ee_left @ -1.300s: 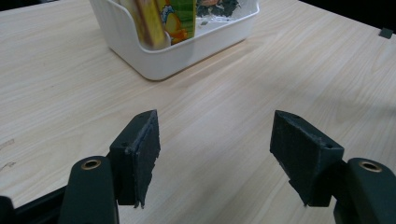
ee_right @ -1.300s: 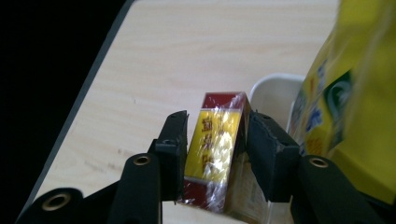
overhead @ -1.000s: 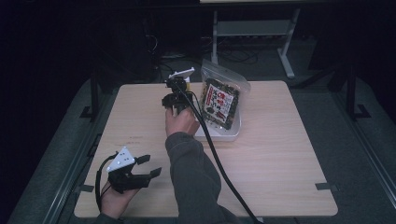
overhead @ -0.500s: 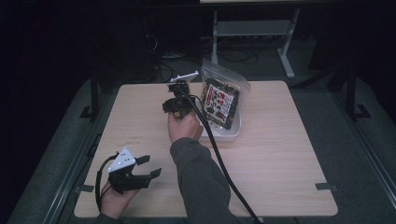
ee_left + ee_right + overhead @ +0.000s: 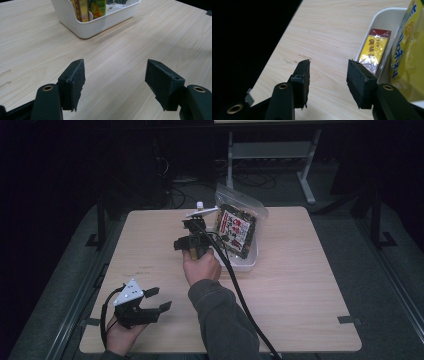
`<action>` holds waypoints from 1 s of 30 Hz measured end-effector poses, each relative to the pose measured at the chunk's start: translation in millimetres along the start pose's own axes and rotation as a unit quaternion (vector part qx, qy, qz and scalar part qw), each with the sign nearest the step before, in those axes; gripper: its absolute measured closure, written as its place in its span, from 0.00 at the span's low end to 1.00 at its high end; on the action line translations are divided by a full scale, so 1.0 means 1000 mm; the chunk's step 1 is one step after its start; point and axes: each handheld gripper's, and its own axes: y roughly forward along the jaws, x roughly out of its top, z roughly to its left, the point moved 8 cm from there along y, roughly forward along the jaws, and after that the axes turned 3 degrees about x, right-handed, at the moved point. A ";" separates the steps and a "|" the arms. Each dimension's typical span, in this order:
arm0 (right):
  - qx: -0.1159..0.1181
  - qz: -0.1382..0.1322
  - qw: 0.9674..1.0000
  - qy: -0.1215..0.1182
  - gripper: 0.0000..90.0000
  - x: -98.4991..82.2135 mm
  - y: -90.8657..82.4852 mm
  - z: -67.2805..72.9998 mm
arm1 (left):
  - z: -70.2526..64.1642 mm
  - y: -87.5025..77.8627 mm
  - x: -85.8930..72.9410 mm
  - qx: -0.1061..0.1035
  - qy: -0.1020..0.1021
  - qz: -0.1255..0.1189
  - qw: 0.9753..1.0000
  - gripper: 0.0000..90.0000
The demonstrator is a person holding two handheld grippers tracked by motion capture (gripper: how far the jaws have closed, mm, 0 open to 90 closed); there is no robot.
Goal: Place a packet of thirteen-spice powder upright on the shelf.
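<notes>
Flanking the empty right jaws: white bin (image 5: pixel 372 30)

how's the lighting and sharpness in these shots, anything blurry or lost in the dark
High view: dim, the room around the table nearly black, the bag faintly shiny. Left gripper view: bright and even, the white tub throwing a soft shadow, the near jaws slightly soft. Right gripper view: the left side falls to black past the table edge, and the yellow packet close by is blurred.

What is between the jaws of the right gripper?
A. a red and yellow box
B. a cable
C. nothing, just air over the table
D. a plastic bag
C: in the right gripper view the right gripper has its jaws apart with only the bare wooden table behind the gap; the red and yellow box sits in the white bin beside it.
</notes>
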 end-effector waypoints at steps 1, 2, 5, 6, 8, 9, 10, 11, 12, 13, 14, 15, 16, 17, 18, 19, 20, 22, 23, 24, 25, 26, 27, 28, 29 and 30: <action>0.004 -0.001 1.000 -0.001 0.57 -0.001 -0.001 0.000 | 0.000 0.000 0.000 -0.001 -0.001 0.000 1.000 0.35; 0.007 -0.001 1.000 -0.001 0.57 -0.002 -0.002 0.001 | 0.000 0.000 0.000 -0.001 -0.001 0.000 1.000 0.35; 0.015 0.000 1.000 -0.002 0.56 -0.006 -0.005 0.001 | 0.000 0.000 -0.001 -0.001 0.000 0.001 1.000 0.35; 0.019 0.000 1.000 -0.003 0.55 -0.007 -0.005 0.001 | 0.000 0.000 -0.001 -0.001 0.000 0.001 1.000 0.35; 0.022 0.001 1.000 -0.005 0.55 -0.010 -0.007 0.001 | 0.001 0.000 -0.001 -0.001 0.000 0.002 1.000 0.35; 0.025 0.001 1.000 -0.006 0.55 -0.011 -0.008 0.001 | 0.001 0.000 -0.001 0.000 0.001 0.001 1.000 0.35; 0.027 0.002 1.000 -0.005 0.54 -0.013 -0.008 0.000 | 0.001 0.000 -0.002 0.000 0.001 0.003 1.000 0.34; 0.029 0.001 1.000 -0.005 0.54 -0.014 -0.009 -0.001 | 0.001 0.000 -0.002 0.000 0.000 0.004 1.000 0.34; 0.033 0.001 0.999 -0.004 0.54 -0.016 -0.010 -0.001 | 0.001 0.000 -0.002 0.000 -0.001 0.004 1.000 0.34; 0.034 0.000 0.999 -0.005 0.54 -0.017 -0.010 -0.002 | 0.002 0.000 -0.002 0.000 -0.001 0.005 1.000 0.34; 0.035 0.001 0.999 -0.004 0.54 -0.019 -0.010 -0.002 | 0.002 0.001 -0.002 0.000 -0.001 0.005 1.000 0.34; 0.038 0.002 0.999 -0.006 0.54 -0.020 -0.010 -0.002 | 0.002 0.001 -0.002 -0.001 -0.001 0.006 1.000 0.34; 0.040 0.002 0.999 -0.006 0.54 -0.022 -0.010 -0.002 | 0.002 0.001 -0.003 -0.001 -0.001 0.006 1.000 0.34; 0.042 0.002 0.999 -0.005 0.53 -0.023 -0.010 -0.002 | 0.001 0.001 -0.003 -0.001 -0.001 0.006 1.000 0.34; 0.046 0.002 0.999 -0.005 0.53 -0.024 -0.010 -0.002 | 0.001 0.001 -0.003 -0.001 0.000 0.007 1.000 0.34; 0.047 0.003 0.999 -0.004 0.53 -0.026 -0.010 -0.002 | 0.001 0.001 -0.003 -0.001 -0.001 0.007 1.000 0.34; 0.048 0.004 0.999 -0.006 0.53 -0.027 -0.010 -0.003 | 0.001 0.001 -0.003 -0.001 -0.001 0.006 1.000 0.34; 0.052 0.006 0.999 -0.006 0.52 -0.030 -0.010 -0.003 | 0.002 0.001 -0.003 -0.001 -0.001 0.008 1.000 0.34; 0.053 0.007 0.999 -0.006 0.52 -0.031 -0.010 -0.004 | 0.002 0.001 -0.003 -0.001 -0.002 0.008 1.000 0.34; 0.054 0.007 0.998 -0.006 0.52 -0.032 -0.010 -0.004 | 0.002 0.001 -0.003 0.000 -0.001 0.008 1.000 0.34; 0.058 0.008 0.998 -0.007 0.52 -0.034 -0.010 -0.004 | 0.002 0.001 -0.003 0.000 -0.001 0.007 1.000 0.34; 0.060 0.009 0.998 -0.009 0.52 -0.036 -0.010 -0.004 | 0.002 0.001 -0.003 0.000 0.000 0.007 1.000 0.34; 0.059 0.010 0.998 -0.010 0.52 -0.037 -0.011 -0.005 | 0.002 0.001 -0.003 0.000 -0.001 0.008 1.000 0.34; 0.060 0.011 0.998 -0.009 0.52 -0.038 -0.011 -0.005 | 0.002 0.001 -0.003 0.000 0.000 0.008 1.000 0.34; 0.063 0.011 0.998 -0.010 0.51 -0.039 -0.011 -0.005 | 0.002 0.001 -0.003 0.000 0.000 0.009 1.000 0.34; 0.067 0.013 0.998 -0.011 0.51 -0.041 -0.011 -0.005 | 0.002 0.002 -0.003 0.000 0.000 0.009 1.000 0.34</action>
